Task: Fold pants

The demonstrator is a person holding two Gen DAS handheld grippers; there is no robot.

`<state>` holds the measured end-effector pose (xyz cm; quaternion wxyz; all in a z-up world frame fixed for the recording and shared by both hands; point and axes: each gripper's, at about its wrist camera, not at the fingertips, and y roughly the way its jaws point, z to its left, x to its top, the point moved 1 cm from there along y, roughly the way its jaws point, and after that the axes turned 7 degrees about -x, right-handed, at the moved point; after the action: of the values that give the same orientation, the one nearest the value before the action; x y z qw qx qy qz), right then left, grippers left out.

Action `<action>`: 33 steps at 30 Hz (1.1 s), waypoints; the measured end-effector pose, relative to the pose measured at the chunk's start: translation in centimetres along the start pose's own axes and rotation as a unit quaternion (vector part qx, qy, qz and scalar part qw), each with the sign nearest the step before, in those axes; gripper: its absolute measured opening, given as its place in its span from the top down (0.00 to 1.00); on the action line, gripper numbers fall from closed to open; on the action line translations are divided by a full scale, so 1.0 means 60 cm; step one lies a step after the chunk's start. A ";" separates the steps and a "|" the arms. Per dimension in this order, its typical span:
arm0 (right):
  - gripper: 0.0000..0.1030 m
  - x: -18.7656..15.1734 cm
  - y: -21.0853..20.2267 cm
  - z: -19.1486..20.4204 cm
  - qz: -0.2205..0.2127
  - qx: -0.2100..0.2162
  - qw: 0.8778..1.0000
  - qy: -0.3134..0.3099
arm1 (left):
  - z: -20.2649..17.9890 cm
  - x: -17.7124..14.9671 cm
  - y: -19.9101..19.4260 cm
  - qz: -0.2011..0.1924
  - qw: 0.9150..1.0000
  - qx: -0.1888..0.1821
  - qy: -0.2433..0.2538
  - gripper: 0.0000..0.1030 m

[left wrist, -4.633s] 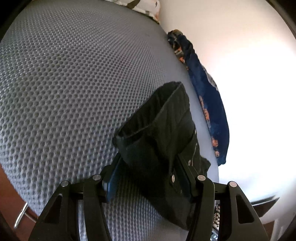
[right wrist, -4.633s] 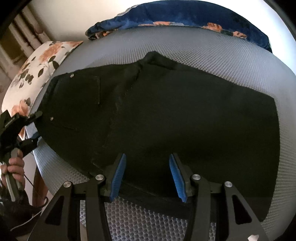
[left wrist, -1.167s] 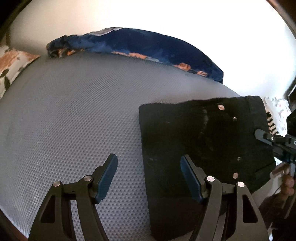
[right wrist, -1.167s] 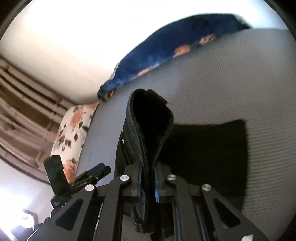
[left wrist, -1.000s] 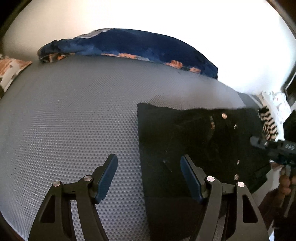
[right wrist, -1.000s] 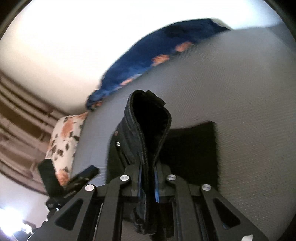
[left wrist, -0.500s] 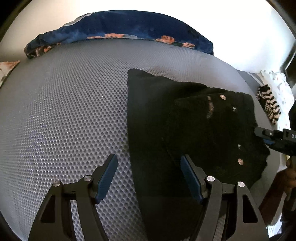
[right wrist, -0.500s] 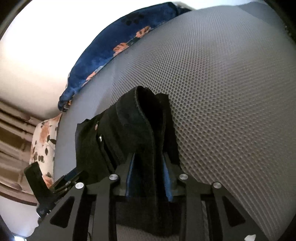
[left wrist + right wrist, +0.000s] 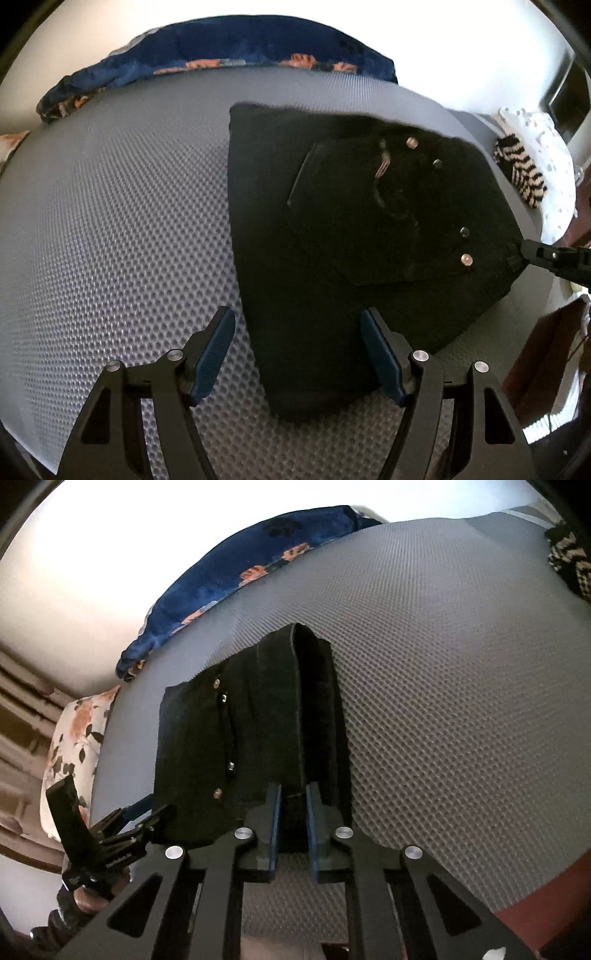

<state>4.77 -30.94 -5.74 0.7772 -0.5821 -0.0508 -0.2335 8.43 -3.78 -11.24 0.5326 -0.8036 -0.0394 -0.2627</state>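
The black pants (image 9: 369, 236) lie folded into a compact, layered stack on the grey mesh mattress (image 9: 118, 229); metal rivets and a back pocket show on the top layer, with the waistband toward 3 o'clock in the left wrist view. The stack's long axis runs from 6 to 12 o'clock in that view. The left gripper (image 9: 297, 360) hovers with jaws spread wide, straddling the near left edge of the stack without pinching it; the right gripper (image 9: 291, 825) has its jaws pressed onto the waistband edge of the pants. A dark blue floral blanket (image 9: 221, 55) lies along the far edge at 12 o'clock against a white wall (image 9: 92, 554); a striped sock (image 9: 521, 173) sits at 2 o'clock; a floral pillow (image 9: 74, 738) lies at 9 o'clock in the right wrist view.
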 end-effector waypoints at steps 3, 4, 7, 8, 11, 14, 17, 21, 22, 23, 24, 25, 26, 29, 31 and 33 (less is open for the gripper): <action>0.90 -0.011 0.030 -0.015 0.009 -0.006 1.000 0.008 | 0.009 -0.004 0.005 -0.003 1.000 -0.011 -0.014 0.30; 0.90 -0.009 0.033 -0.019 0.008 -0.002 1.000 0.014 | 0.009 -0.003 0.005 -0.003 1.000 -0.011 -0.013 0.30; 0.89 -0.008 0.036 -0.023 0.012 0.002 1.000 0.017 | 0.005 -0.003 0.004 -0.007 1.000 -0.004 -0.008 0.29; 0.89 -0.008 0.036 -0.024 0.012 0.002 1.000 0.017 | 0.004 -0.002 0.003 -0.008 1.000 -0.002 -0.006 0.29; 0.79 -0.008 0.037 -0.029 0.012 0.002 1.000 0.029 | 0.001 0.000 -0.003 -0.014 1.000 0.009 -0.011 0.29; 0.74 -0.006 0.035 -0.033 0.011 0.000 1.000 0.029 | -0.007 0.001 -0.015 -0.026 0.999 0.035 0.003 0.29; 0.72 -0.001 0.032 -0.033 0.013 0.000 1.000 0.027 | -0.012 0.004 -0.025 -0.033 0.998 0.050 0.015 0.29; 0.69 0.010 0.034 -0.025 0.015 -0.005 1.000 0.017 | -0.007 0.011 -0.038 -0.040 0.998 0.054 0.010 0.29; 0.65 0.014 0.036 -0.023 0.017 -0.007 1.000 0.015 | -0.006 0.013 -0.040 -0.041 0.998 0.055 0.011 0.29; 0.61 0.017 0.037 -0.022 0.019 -0.007 1.000 0.014 | -0.005 0.015 -0.042 -0.041 0.997 0.062 0.013 0.29; 0.61 0.020 0.039 -0.020 0.019 -0.009 1.000 0.012 | -0.005 0.015 -0.043 -0.042 0.997 0.065 0.014 0.29; 0.61 0.024 0.041 -0.018 0.020 -0.008 1.000 0.009 | -0.003 0.016 -0.045 -0.042 0.997 0.067 0.014 0.29; 0.61 0.027 0.042 -0.017 0.020 -0.007 1.000 0.007 | 0.001 0.018 -0.047 -0.042 0.997 0.068 0.012 0.29; 0.57 0.040 0.050 -0.018 0.023 0.002 1.000 0.005 | 0.009 0.024 -0.048 -0.039 0.997 0.067 0.005 0.29; 0.55 0.046 0.057 -0.020 0.027 0.010 1.000 0.001 | 0.015 0.028 -0.048 -0.036 0.998 0.058 -0.002 0.29; 0.55 0.051 0.064 -0.022 0.029 0.013 1.000 -0.001 | 0.023 0.033 -0.049 -0.034 0.999 0.041 -0.013 0.29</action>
<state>8.86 -32.31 -8.46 0.7911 -0.5732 -0.0377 -0.2100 9.67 -1.73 -8.25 0.5551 -0.7827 -0.0839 -0.2687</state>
